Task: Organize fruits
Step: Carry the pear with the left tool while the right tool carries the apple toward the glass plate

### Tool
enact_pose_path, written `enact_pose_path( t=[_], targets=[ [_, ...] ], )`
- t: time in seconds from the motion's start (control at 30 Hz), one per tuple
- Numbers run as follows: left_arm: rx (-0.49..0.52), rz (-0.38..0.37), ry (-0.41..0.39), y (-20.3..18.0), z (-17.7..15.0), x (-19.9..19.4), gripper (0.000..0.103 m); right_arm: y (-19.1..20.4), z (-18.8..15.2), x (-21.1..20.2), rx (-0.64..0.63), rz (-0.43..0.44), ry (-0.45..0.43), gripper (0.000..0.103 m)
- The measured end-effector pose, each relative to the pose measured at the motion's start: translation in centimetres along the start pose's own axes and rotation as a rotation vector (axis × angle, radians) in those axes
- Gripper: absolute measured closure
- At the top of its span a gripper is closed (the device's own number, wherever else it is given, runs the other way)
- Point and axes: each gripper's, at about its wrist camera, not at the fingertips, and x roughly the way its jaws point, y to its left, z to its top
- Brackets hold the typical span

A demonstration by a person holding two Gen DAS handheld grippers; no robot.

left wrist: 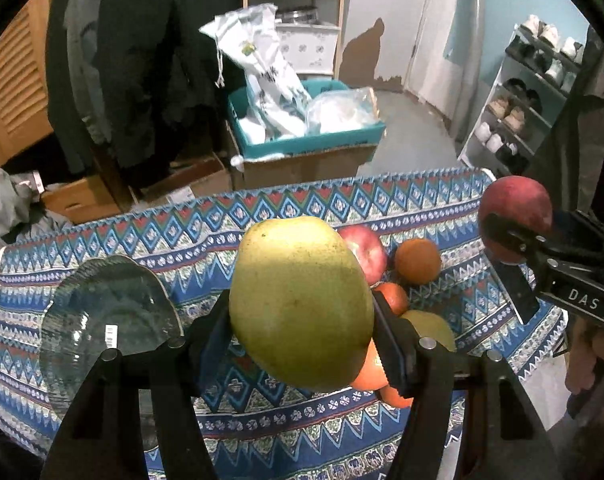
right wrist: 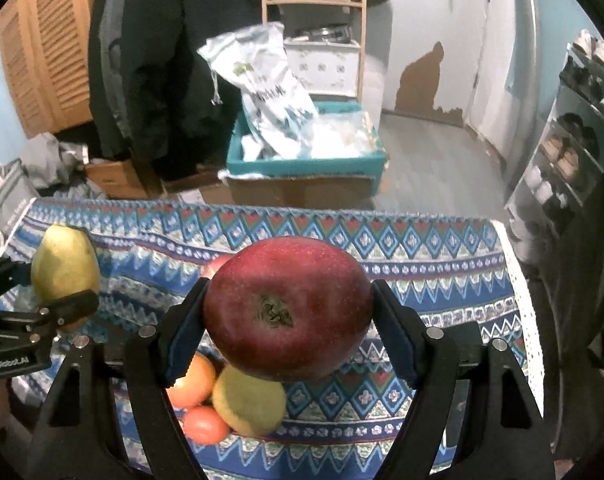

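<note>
Pear point(left wrist: 300, 304) sitting clamped between the left gripper point(left wrist: 302, 332) jaws; right gripper point(right wrist: 288, 320) jaws squeezing a red apple point(right wrist: 288, 308) above the counter point(right wrist: 442, 280).

A teal box point(left wrist: 302, 142) of bags sits on cardboard, near a shoe rack point(left wrist: 518, 96) and dark coats point(right wrist: 162, 60).

Fruit in green, red and orange above a blue patterned tablecloth

A yellow-green pear point(left wrist: 300, 304) and a dark red apple point(right wrist: 288, 308) sit between black grippers with blue pads, the left gripper point(left wrist: 302, 332) and the right gripper point(right wrist: 288, 320); below, the tablecloth point(left wrist: 442, 204) runs in bands of blue, white and red diamonds and zigzags, carrying a lighter red apple point(left wrist: 364, 252), oranges point(left wrist: 418, 260), a second greenish-yellow pear point(right wrist: 248, 402) and a clear glass plate point(left wrist: 106, 320) with a white barcode sticker; behind stand a teal crate point(left wrist: 314, 142), brown cardboard boxes and pale blue walls.
</note>
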Motion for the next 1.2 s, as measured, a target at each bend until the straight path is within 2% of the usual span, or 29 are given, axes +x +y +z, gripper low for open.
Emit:
enact_pose_path(
  t=[0.63, 1.2],
  targets=[
    [-0.016, 0.022, -0.118, 2.3, 0.2, -6.6, 0.036, 4.2, 3.0, -5.0, -0.053, 0.078, -0.119, 0.025],
    [-0.105, 0.085, -0.137, 8.0, -0.8, -8.2, 0.036, 11.2, 5.2, -3.9, -0.139, 0.184, -0.113, 0.025]
  ],
)
